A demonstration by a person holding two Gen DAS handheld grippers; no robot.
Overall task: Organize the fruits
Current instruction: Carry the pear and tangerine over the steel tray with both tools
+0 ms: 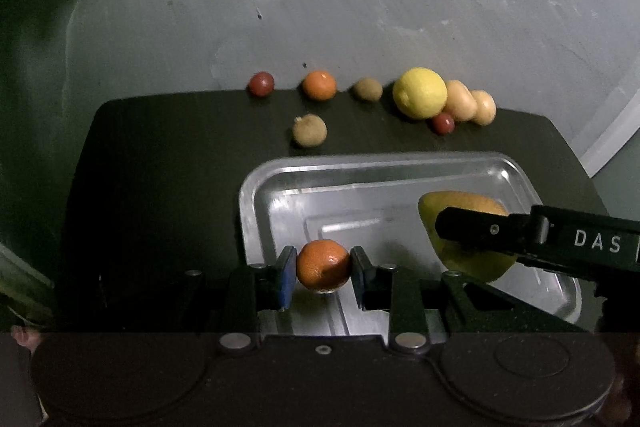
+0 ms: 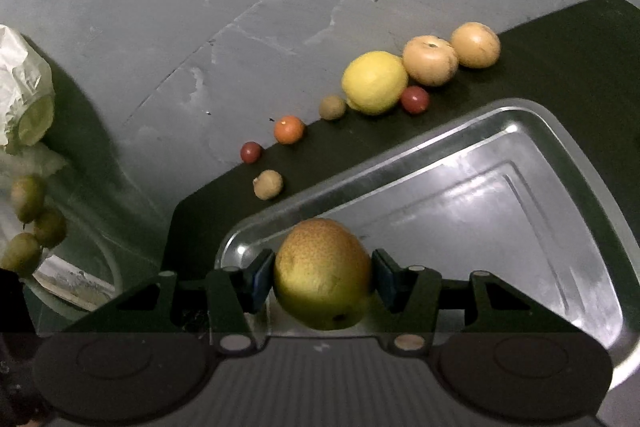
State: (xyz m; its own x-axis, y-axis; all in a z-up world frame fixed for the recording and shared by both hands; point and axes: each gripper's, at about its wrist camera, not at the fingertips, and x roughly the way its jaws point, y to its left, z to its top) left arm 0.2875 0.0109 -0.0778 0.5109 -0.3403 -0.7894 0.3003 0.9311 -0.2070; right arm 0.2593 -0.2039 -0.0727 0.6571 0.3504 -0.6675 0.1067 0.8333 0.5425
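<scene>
My left gripper (image 1: 323, 277) is shut on a small orange tangerine (image 1: 323, 265), held over the near left part of a metal tray (image 1: 360, 167). My right gripper (image 2: 323, 279) is shut on a yellow-green pear (image 2: 322, 273) above the tray's (image 2: 440, 139) near corner; in the left wrist view the same pear (image 1: 480, 267) shows at the right behind a black finger (image 1: 472, 231). Beyond the tray, along the dark mat's far edge, lie a large lemon (image 1: 419, 93), a second tangerine (image 1: 319, 85), two brown kiwis (image 1: 309, 130), two small red fruits (image 1: 261, 83) and two tan round fruits (image 1: 460, 100).
The dark mat (image 1: 160, 187) lies on a grey scratched floor (image 1: 320, 7). In the right wrist view, several small green fruits (image 2: 28, 223) and a white wrapped item (image 2: 24, 95) sit at the far left by a round rim.
</scene>
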